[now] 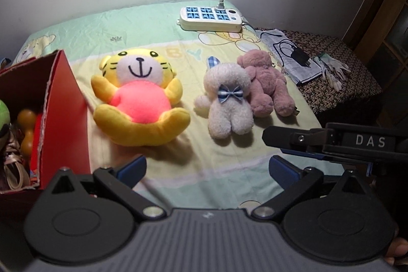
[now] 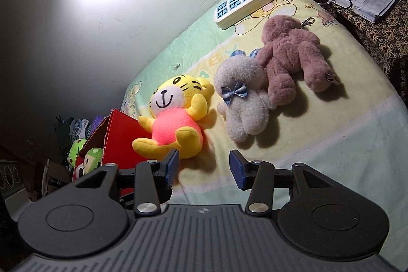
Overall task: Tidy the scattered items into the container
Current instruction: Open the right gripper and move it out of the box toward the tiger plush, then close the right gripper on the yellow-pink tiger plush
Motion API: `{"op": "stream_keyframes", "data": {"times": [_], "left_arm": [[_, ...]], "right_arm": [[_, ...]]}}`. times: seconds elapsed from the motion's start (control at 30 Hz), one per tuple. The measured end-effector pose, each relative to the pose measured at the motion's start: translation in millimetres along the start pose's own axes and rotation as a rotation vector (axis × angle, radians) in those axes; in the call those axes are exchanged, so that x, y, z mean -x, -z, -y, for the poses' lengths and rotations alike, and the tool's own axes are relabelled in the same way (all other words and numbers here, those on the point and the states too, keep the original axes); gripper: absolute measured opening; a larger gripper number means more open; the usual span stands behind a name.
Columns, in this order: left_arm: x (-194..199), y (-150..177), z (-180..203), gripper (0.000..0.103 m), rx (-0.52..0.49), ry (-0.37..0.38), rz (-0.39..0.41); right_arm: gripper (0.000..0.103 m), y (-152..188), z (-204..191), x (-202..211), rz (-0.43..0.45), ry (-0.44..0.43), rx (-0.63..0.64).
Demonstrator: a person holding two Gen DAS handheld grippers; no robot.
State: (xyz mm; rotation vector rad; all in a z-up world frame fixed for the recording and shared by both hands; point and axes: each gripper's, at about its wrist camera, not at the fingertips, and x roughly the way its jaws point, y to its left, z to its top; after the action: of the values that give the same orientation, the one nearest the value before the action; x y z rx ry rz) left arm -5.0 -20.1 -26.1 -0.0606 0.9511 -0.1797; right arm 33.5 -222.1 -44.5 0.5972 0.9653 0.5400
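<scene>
Hovering low over the bedsheet, the left gripper has its jaws spread wide with nothing between them, and the right gripper is likewise parted and empty, seemingly ready for a soft, bulky toy. Just ahead lies the yellow tiger, on its back beside the red box, likely the easiest next pick. Further right the white plush leans against the pink bear, touching it. The box, open at the top, already holds green toys and an orange piece. A power strip sits near the wall.
</scene>
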Motion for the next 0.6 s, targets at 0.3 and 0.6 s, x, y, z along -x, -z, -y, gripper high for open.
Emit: {"op": "stream_keyframes", "data": {"times": [0.3,0.6], "left_arm": [[-16.0,-12.2,-25.6,0.102,0.101,-0.091,0.023],[-29.0,-8.4,-46.5,0.102,0.156,-0.135,0.02]], "right_arm": [[0.053,-19.5,3.1,-28.4,-0.07,-0.059,0.019],[0.056,-46.7,6.1,-78.8,-0.166,-0.133,-0.052]]}}
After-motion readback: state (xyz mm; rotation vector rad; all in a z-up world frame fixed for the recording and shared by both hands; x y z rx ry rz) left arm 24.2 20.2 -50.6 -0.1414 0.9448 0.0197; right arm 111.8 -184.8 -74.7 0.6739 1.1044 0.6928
